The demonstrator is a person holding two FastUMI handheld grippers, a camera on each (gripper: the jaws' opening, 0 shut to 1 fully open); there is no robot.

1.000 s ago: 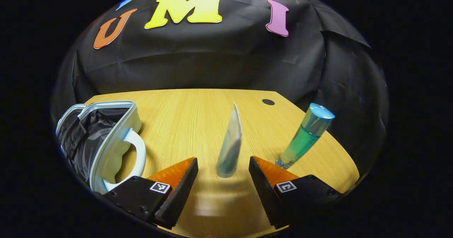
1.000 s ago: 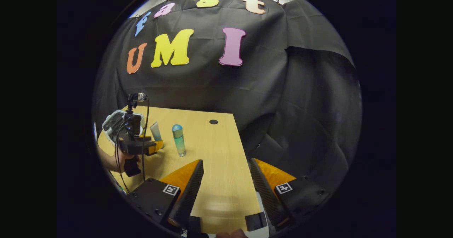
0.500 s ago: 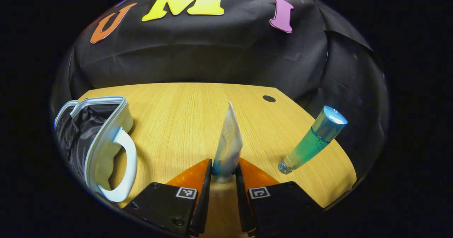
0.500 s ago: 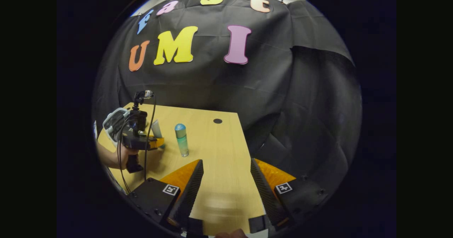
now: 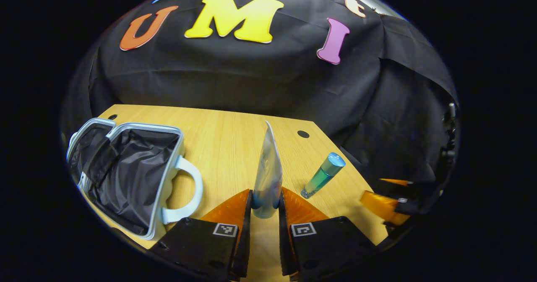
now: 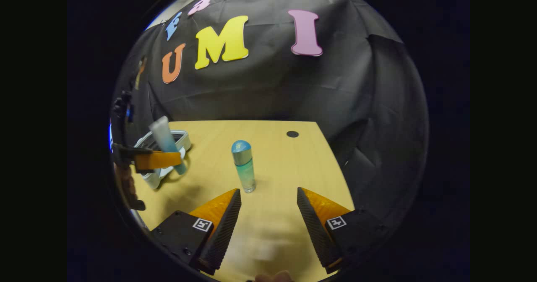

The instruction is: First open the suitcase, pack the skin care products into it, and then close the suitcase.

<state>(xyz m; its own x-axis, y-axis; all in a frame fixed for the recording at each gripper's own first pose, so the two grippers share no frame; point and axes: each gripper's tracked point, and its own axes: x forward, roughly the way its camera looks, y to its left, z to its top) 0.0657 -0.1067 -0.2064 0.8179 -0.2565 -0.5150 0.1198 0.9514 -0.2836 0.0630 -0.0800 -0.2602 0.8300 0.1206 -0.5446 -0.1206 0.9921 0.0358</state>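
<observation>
My wood-grain desk (image 5: pixel 218 143) carries the pale blue hard-shell suitcase (image 5: pixel 168 177), lid open on crinkled black lining, at its left edge. My left gripper (image 5: pixel 265 208) pinches the base of a flat pale squeeze tube (image 5: pixel 268 168), lifted beside the case. A slim teal bottle with metallic cap (image 6: pixel 244 166) stands mid-desk, ahead of my right gripper (image 6: pixel 268 215), fingers wide apart.
</observation>
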